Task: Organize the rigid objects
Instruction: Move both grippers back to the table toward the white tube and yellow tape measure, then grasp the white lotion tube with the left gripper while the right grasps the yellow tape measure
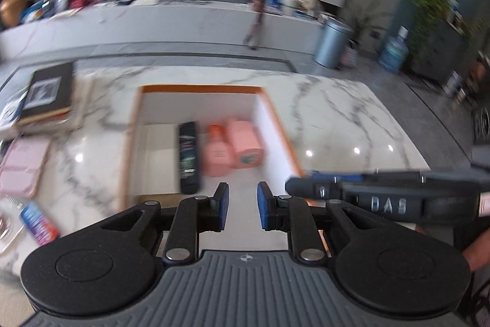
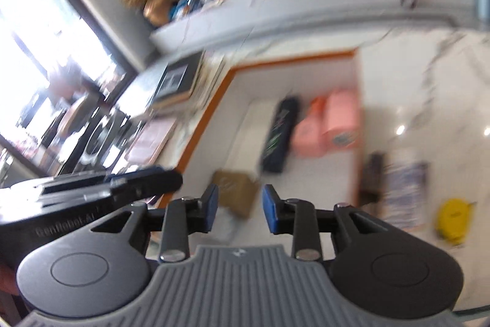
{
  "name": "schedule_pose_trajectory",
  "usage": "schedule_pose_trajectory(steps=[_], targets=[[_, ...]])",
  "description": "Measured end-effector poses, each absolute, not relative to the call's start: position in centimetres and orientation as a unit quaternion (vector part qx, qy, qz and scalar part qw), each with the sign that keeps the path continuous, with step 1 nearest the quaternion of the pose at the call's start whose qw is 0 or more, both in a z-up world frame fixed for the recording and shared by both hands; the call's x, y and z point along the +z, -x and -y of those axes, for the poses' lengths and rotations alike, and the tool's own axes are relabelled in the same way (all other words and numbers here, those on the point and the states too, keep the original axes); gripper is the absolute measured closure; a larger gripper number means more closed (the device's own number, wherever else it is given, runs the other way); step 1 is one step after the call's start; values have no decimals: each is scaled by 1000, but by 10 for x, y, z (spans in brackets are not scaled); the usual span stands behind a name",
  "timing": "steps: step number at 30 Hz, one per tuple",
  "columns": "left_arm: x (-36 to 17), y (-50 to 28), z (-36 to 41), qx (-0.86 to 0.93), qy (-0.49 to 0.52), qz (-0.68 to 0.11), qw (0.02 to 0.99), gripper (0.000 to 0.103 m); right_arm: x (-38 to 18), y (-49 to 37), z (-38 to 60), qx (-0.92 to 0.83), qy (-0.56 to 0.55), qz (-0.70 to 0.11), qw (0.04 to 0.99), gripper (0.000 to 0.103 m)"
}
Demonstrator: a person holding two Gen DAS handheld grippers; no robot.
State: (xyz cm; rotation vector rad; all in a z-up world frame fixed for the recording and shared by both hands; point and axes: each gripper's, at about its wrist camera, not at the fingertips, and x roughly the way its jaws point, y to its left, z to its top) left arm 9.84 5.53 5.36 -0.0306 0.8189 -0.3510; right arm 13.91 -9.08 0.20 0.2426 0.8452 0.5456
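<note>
Hovering over the white marbled worktop (image 1: 337,112), the left claw (image 1: 243,209) is seen with a narrow gap between its blue pads and nothing in it, near its tightest; the right claw (image 2: 240,209) is spread a little wider and is likewise empty. Inside the shallow white box with an orange rim (image 1: 275,112), a black oblong bottle (image 1: 188,157), a pink squat bottle with an orange cap (image 1: 217,153) and a pink cylindrical tub (image 1: 246,144) are laid side by side, touching or nearly so, against the right wall, presumably so that the left part is kept free for more items. A flat brown cardboard piece (image 2: 235,192) lies near the box's near edge. Outside it, a yellow round object (image 2: 453,218) and a blue-printed flat packet (image 2: 404,192) rest on the worktop to the right, probably yet to be sorted. Ample open floor is left in the box; its raised rim must be cleared on any entry.
</note>
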Motion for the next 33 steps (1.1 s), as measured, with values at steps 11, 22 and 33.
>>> schedule_pose_trajectory(steps=[11,22,33], targets=[[29,-127,71,-242,-65,-461,851,81,-21,-143,242,115,-154,-419,887,63],[-35,-196,135,-144,-127,-549,813,70,-100,-192,277,60,-246,-504,826,62],[-77,-219,161,-50,-200,-576,791,53,-117,-203,285,96,-275,-501,815,61]])
